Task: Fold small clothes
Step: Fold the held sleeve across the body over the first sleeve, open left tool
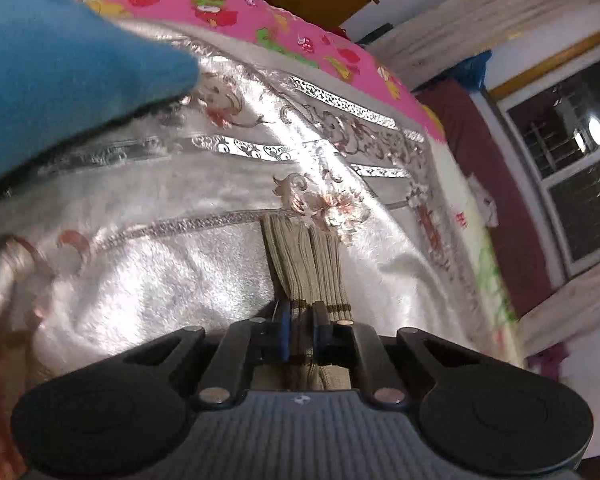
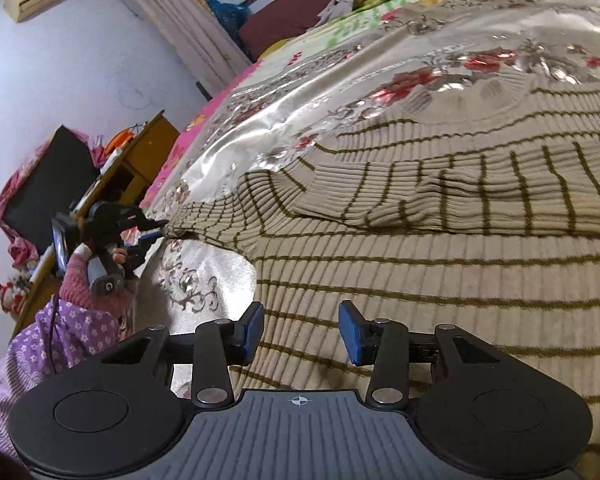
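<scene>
The left tongs [image 1: 300,330] are clenched on the ribbed cuff of a beige knit sweater [image 1: 306,264], the blue pads [image 1: 285,332] pressing the fabric from both sides so that a narrow strip of it runs forward between them and back under the tool's body; the right-wrist view shows the same grip from afar, the left tongs [image 2: 160,229] pinching the tip of a sleeve at the sweater's [image 2: 440,264] far left, with the person's hand [image 2: 108,256] wrapped round the handle and a purple flowered sleeve [image 2: 72,332] behind it; the sweater, beige with thin dark brown stripes, lies spread across a silvery satin bedspread [image 1: 204,264] printed with red flowers, its body filling the right-hand view and one sleeve folded across the chest; the right tongs [image 2: 301,330] stand released just over the sweater's lower body, their blue pads [image 2: 350,332] apart with striped knit visible between them and nothing gripped; a pink cartoon-print sheet [image 1: 236,8] borders the bedspread on the bed's far side; something blue and blurred [image 1: 60,80] fills the upper left of the left-wrist view; a window [image 1: 572,152] and pale curtains [image 1: 480,16] lie beyond the bed.
</scene>
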The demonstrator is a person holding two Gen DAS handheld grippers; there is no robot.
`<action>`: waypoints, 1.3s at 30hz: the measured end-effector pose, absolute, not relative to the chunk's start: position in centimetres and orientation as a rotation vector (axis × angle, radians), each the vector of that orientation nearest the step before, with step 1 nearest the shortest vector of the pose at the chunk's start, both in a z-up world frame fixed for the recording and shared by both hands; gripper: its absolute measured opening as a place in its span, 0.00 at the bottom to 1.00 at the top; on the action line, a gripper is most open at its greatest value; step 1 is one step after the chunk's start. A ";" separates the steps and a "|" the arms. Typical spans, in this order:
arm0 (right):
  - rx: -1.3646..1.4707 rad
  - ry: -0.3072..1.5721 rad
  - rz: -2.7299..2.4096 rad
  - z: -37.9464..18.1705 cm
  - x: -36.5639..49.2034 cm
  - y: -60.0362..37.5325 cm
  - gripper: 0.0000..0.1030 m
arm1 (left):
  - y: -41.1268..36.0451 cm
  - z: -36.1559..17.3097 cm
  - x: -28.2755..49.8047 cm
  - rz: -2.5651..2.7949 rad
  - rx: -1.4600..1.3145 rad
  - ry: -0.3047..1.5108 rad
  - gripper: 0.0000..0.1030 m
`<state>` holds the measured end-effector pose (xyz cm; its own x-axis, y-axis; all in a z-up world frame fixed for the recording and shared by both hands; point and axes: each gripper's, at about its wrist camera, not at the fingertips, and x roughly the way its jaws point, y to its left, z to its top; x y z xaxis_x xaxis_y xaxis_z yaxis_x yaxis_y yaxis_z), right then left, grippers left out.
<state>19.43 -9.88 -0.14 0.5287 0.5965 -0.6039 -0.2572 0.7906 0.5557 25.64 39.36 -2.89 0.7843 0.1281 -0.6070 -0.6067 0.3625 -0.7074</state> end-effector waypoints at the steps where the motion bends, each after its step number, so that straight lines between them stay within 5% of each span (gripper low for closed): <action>1: 0.436 0.871 0.524 -0.1 19.4 -10.2 0.41 | 39.1 -2.8 25.7 0.493 -1.095 0.499 0.14; 10: 0.495 0.842 0.477 -0.3 19.1 -12.2 0.40 | 33.8 1.9 27.1 0.231 -0.995 0.479 0.13; 20: 0.562 0.831 0.392 -1.0 17.2 -16.7 0.40 | 11.4 10.0 30.2 -0.459 -0.746 0.598 0.13; 25: 0.587 0.817 0.314 -0.8 15.6 -20.8 0.41 | 2.3 7.7 30.3 -0.589 -0.584 0.762 0.38; 39: 0.596 0.721 0.199 1.4 22.0 -26.2 0.41 | 12.0 2.0 23.3 -0.207 -0.523 0.829 0.44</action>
<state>22.03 -26.22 1.36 0.7407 0.3694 -0.5611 0.0289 0.8170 0.5759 23.33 11.96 1.99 0.6643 -0.3734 -0.6475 -0.0253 0.8546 -0.5187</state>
